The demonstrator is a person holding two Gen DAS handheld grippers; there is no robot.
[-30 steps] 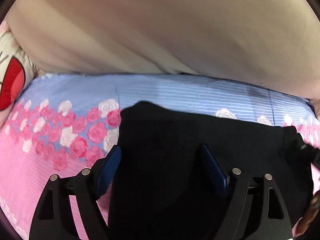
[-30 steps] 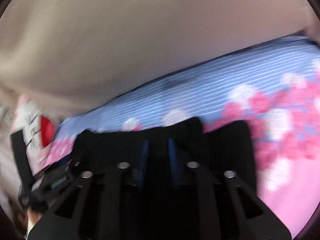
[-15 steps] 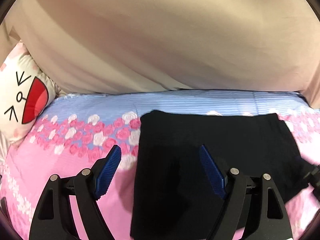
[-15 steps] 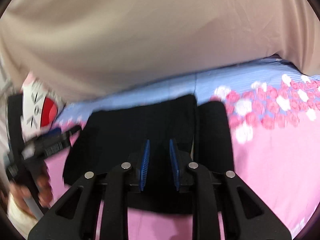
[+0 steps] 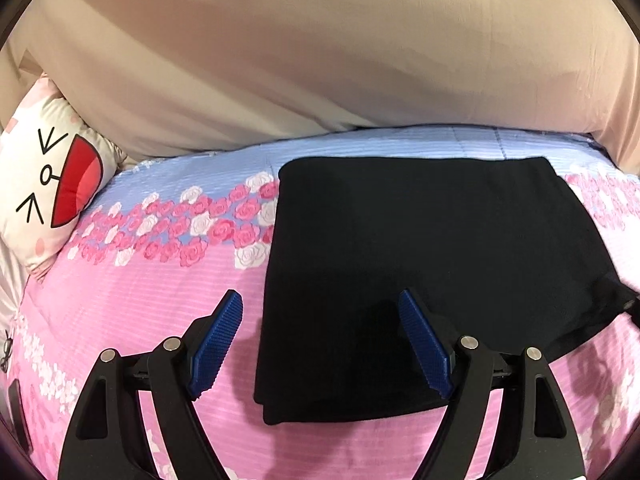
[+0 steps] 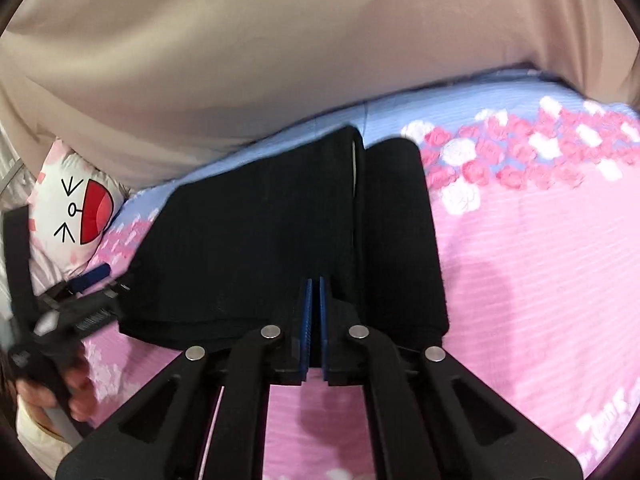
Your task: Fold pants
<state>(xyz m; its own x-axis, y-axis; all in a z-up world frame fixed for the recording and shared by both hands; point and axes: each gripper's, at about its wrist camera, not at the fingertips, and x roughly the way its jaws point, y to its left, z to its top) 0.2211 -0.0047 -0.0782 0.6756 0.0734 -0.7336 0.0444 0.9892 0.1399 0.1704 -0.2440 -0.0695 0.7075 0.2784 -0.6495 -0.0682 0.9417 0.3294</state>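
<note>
Black knit pants (image 5: pixel 432 264), folded into a broad rectangle, are lying flat on the bed's pink and blue floral cover (image 5: pixel 132 304).

Left wrist view: the left hand-held gripper (image 5: pixel 320 340) is hovering just above the near edge of the pants, its blue pads (image 5: pixel 218 340) spread wide and holding nothing. The left pad is sitting over bare cover, the right one over cloth. The pants are extending from 12 toward 2 o'clock of this gripper, long axis running roughly 9 to 3 o'clock. A cartoon-face pillow (image 5: pixel 52 184) is resting at 10 o'clock against the beige curtain (image 5: pixel 320 60).

Right wrist view: the right hand-held gripper (image 6: pixel 315 312) is showing its pads nearly together with a thin gap; whether any cloth is caught between them cannot be told against the black. The pants (image 6: pixel 256 236) are lying at 12 o'clock, directly ahead, with a narrower band (image 6: pixel 400 232) sitting beside the main panel at 1 o'clock, parted by a seam line. The other gripper (image 6: pixel 72 308) is appearing at 9 o'clock, at the pants' left edge.

Judgement: both grippers are about equally near; the folding is looking nearly complete.

Containers: none in view.
</note>
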